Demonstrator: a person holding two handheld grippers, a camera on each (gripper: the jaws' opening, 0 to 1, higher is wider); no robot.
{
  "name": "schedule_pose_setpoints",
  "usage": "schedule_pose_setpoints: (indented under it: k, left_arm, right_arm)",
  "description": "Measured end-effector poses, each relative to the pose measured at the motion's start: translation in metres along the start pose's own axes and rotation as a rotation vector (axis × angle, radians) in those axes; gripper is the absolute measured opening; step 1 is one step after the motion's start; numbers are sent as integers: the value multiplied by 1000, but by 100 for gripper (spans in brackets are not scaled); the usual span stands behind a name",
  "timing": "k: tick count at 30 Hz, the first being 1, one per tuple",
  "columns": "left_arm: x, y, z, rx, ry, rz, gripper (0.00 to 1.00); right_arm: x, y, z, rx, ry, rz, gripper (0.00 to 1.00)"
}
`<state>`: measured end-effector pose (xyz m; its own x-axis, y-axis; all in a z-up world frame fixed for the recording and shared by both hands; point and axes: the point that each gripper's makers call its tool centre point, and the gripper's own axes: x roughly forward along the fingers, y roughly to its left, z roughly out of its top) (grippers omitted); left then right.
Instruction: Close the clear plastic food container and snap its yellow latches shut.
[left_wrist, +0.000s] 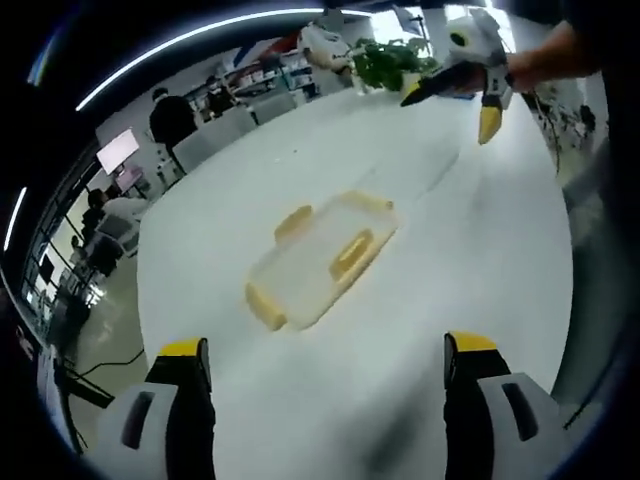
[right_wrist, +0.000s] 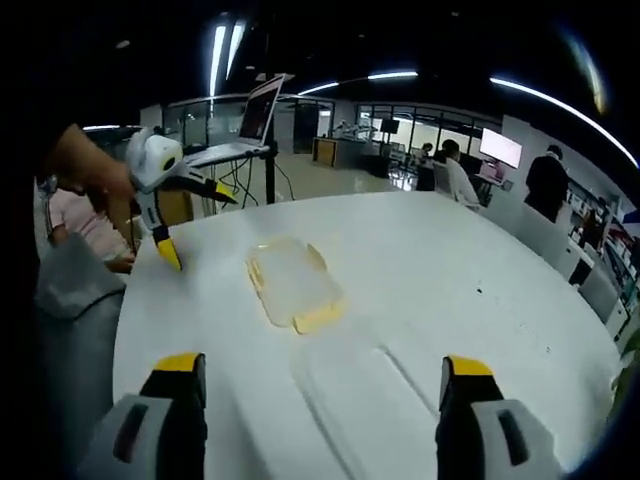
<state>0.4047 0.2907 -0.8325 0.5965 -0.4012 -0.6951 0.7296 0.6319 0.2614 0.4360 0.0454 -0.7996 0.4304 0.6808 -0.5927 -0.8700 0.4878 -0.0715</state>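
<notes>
Clear plastic food container (left_wrist: 322, 258) is found lying flat on the white worktop (left_wrist: 480, 270), out ahead of both grippers and untouched by either. Yellow latches (left_wrist: 351, 253) are seen along its edges, one on the long side, one at the near end (left_wrist: 265, 307) and one at the far side (left_wrist: 292, 222); whether they are snapped cannot be told. In the right gripper view the container (right_wrist: 293, 282) is seen near the worktop's middle, a yellow latch (right_wrist: 320, 318) at its near end. The left gripper (left_wrist: 322, 380) is held low with jaws spread wide, nothing between them. The right gripper (right_wrist: 315, 395) is likewise spread and empty. A laptop (right_wrist: 250, 125) on a stand and potted greenery (left_wrist: 385, 62) are noted beyond the worktop.
</notes>
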Motion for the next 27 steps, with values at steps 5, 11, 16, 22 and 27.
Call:
schedule_pose_setpoints:
  k: [5, 11, 16, 22, 27]
  left_arm:
    - [2, -1, 1, 8, 0, -40, 92]
    - [11, 6, 2, 11, -1, -68, 95]
    - [19, 15, 0, 64, 23, -96, 94]
    - [24, 23, 3, 64, 16, -127, 97]
    - [25, 26, 4, 81, 17, -158, 95]
  right_arm:
    - [7, 0, 1, -34, 16, 30, 98]
    - [17, 7, 7, -119, 50, 79, 99]
    - [30, 5, 10, -153, 69, 103, 98]
    - [41, 2, 16, -169, 76, 121, 98]
    - [49, -3, 14, -175, 92, 134, 99]
